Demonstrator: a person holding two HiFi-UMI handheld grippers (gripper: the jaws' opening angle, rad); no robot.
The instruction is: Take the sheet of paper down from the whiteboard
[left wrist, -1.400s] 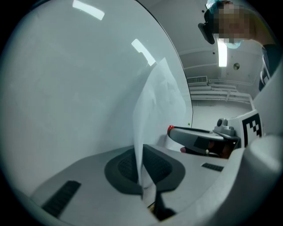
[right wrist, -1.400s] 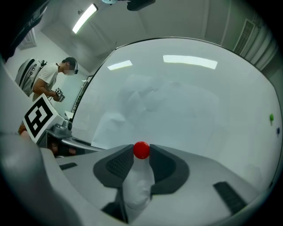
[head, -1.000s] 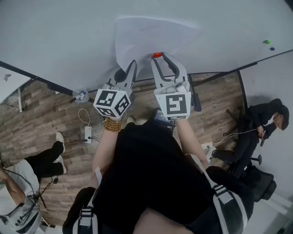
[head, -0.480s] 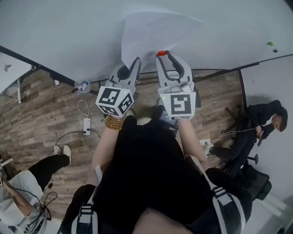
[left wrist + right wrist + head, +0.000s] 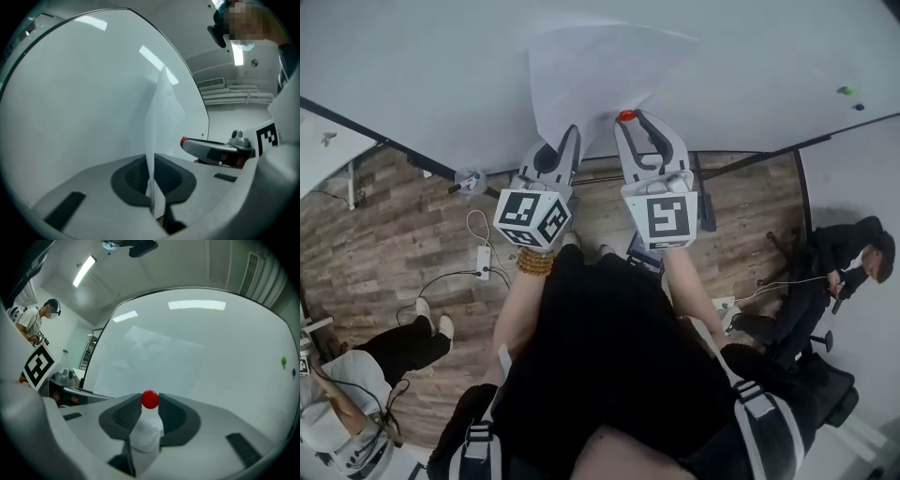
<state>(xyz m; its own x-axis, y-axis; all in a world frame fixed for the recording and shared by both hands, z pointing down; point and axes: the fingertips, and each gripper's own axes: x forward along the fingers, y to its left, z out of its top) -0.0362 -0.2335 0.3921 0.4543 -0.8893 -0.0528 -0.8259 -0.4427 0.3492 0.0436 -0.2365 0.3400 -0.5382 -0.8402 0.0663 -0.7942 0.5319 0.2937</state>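
Observation:
A white sheet of paper (image 5: 600, 80) hangs against the whiteboard (image 5: 422, 75) and bulges away from it. My left gripper (image 5: 572, 139) is shut on the sheet's lower edge; in the left gripper view the paper (image 5: 161, 112) runs edge-on between the dark pads (image 5: 133, 176). Just to its right, my right gripper (image 5: 627, 118) is shut on a round red magnet (image 5: 625, 114), held at the jaw tips close to the board. In the right gripper view the red magnet (image 5: 150, 399) sits between the pads, with a white lump (image 5: 146, 432) under it. The sheet (image 5: 154, 362) lies ahead of it.
A green magnet (image 5: 846, 90) and a blue one (image 5: 859, 106) stick to the board's far right. The board's dark lower frame (image 5: 394, 150) runs across. A person sits at the right (image 5: 839, 262), another stands at lower left (image 5: 347, 422). A power strip (image 5: 483, 262) lies on the wooden floor.
My left gripper has risen slightly with the paper's edge, and the sheet's shape against the board has shifted. The right gripper keeps the red magnet. The person at lower left has moved.

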